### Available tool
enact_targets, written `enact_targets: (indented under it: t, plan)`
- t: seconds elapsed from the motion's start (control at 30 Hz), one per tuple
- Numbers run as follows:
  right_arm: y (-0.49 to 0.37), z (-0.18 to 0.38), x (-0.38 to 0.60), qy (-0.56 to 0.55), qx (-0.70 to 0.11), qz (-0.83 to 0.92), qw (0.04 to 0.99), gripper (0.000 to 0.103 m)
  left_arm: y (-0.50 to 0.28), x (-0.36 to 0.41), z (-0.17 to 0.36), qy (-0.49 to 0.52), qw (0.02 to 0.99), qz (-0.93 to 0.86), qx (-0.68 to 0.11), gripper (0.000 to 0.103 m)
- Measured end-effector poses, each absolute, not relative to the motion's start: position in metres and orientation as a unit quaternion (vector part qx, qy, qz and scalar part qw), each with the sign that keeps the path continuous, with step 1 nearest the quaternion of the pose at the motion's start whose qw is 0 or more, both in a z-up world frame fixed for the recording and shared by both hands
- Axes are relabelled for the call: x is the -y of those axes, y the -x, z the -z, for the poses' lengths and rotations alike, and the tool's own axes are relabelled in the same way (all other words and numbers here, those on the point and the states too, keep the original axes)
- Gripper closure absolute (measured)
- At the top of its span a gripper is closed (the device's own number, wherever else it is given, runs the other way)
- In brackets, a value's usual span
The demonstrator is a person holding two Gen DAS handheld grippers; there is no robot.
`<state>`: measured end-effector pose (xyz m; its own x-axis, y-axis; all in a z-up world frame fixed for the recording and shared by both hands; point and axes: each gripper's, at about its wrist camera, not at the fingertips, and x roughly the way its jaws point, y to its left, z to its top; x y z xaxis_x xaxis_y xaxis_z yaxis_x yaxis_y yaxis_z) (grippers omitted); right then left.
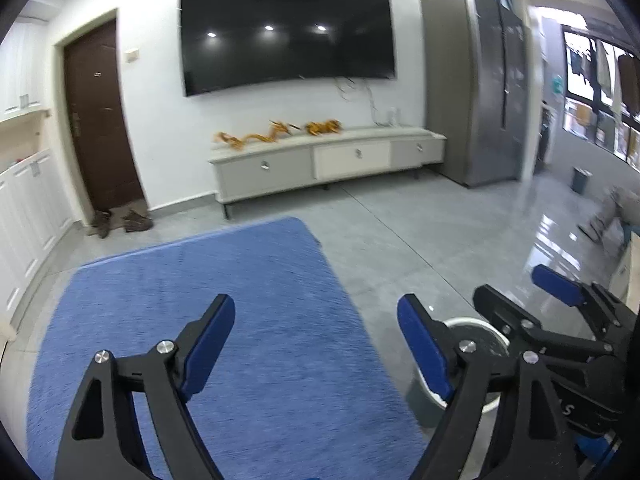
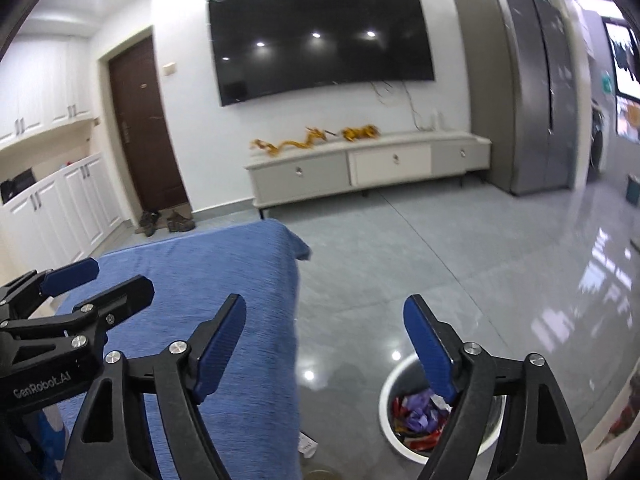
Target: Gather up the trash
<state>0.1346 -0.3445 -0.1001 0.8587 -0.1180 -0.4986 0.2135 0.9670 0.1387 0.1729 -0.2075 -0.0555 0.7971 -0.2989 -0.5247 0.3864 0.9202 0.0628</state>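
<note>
White trash bin (image 2: 404,446) holds colourful wrappers (image 2: 416,420), red, purple and orange; it sits on the grey floor (image 2: 400,260) just under and partly behind the right gripper's (image 2: 325,354) right finger. Right gripper jaws spread wide, nothing between them. Left gripper (image 1: 316,354) also spread wide and empty; the bin rim (image 1: 472,326) peeks out past its right finger. Each gripper shows at the edge of the other's view.

Blue-covered table (image 2: 224,292) lies ahead of the left jaws and left of the right jaws; the part in view is bare. One small white scrap (image 2: 308,446) lies on the floor below the right jaws, beside the table edge, near the bin; can't tell what it is.

Judgement: trash mostly binned, task near its end. Possibly that scrap left to pick up. TV (image 1: 286,32) and TV cabinet (image 1: 328,160) far ahead.
</note>
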Motion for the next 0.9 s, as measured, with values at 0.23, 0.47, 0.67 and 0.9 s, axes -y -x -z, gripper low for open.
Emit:
enact_targets:
  t: [0.23, 0.47, 0.67, 0.9]
  plan:
    - [-0.127, 0.077, 0.311, -0.064, -0.233, 0.083, 0.967, 0.013, -0.163, 0.157, 0.039, -0.060, 0.961, 0.134, -0.234, 0.019]
    - [-0.124, 0.064, 0.295, -0.036, -0.227, 0.099, 0.968, 0.010, -0.152, 0.103, 0.035, -0.050, 0.974, 0.067, -0.208, 0.008]
    - [-0.118, 0.054, 0.274, -0.006, -0.211, 0.117, 0.971, 0.008, -0.143, 0.066, 0.030, -0.035, 0.981, 0.021, -0.192, 0.000]
    - [-0.111, 0.040, 0.259, 0.017, -0.187, 0.127, 0.974, 0.006, -0.142, 0.048, 0.027, -0.032, 0.982, -0.012, -0.186, 0.000]
